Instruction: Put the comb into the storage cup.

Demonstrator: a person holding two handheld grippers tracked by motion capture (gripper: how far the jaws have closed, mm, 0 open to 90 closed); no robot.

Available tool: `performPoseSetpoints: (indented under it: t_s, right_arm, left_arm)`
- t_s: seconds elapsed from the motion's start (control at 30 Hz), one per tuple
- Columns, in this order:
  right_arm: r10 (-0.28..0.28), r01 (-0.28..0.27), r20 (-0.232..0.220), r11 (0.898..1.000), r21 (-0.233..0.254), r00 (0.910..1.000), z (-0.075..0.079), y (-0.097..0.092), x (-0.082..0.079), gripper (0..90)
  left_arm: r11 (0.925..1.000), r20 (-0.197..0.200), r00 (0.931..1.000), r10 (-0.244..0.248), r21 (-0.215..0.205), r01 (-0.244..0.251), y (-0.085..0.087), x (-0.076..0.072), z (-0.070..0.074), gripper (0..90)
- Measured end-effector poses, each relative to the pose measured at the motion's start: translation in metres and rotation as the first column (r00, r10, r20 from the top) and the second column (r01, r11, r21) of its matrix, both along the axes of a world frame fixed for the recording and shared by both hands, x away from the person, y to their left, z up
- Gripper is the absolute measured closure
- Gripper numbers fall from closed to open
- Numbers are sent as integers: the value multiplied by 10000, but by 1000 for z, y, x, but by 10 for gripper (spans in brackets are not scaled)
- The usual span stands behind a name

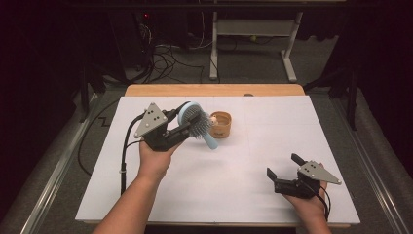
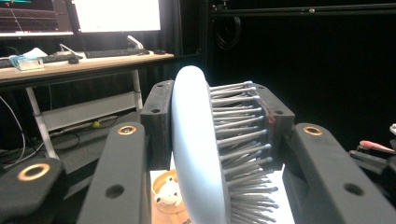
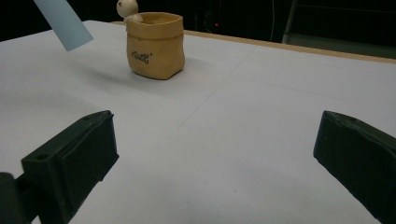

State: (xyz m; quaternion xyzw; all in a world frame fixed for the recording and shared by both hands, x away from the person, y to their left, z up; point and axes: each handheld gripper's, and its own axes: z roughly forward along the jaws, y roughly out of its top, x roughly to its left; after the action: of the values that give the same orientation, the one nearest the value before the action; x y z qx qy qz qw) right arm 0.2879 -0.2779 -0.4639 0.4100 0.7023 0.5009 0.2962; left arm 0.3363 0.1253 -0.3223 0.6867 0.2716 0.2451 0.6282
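The left hand-held gripper (image 1: 187, 127) clamps the pale-blue hairbrush (image 1: 195, 122) by its head, handle slanting down toward the tan pot (image 1: 222, 125).

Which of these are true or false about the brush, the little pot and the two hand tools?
1. The left gripper clamps the blue hairbrush by its head. True.
2. The right gripper holds the tan pot. False: its jaws are open with nothing in them, low over the white table.
3. The hairbrush lies flat on the table. False: it is held up in the air.
4. The pot stands upright. True.
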Motion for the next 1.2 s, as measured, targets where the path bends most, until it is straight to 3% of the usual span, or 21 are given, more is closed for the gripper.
performPoseSetpoints:
  t_s: [0.53,0.9,1.2]
  right_arm:
    - [23,-22,44,10000,-31,10000,0,0,0,2]
    - [60,-60,58,10000,-6,10000,0,1,0,2]
    - [10,-11,105,10000,43,9999,0,-1,0,2]
  left_arm:
    - [9992,240,9995,187,-347,-179,-4,18,18,573]
    - [9985,242,9995,210,-518,-198,-15,33,23,573]
    - [9989,287,9992,275,-399,-264,-24,44,28,573]
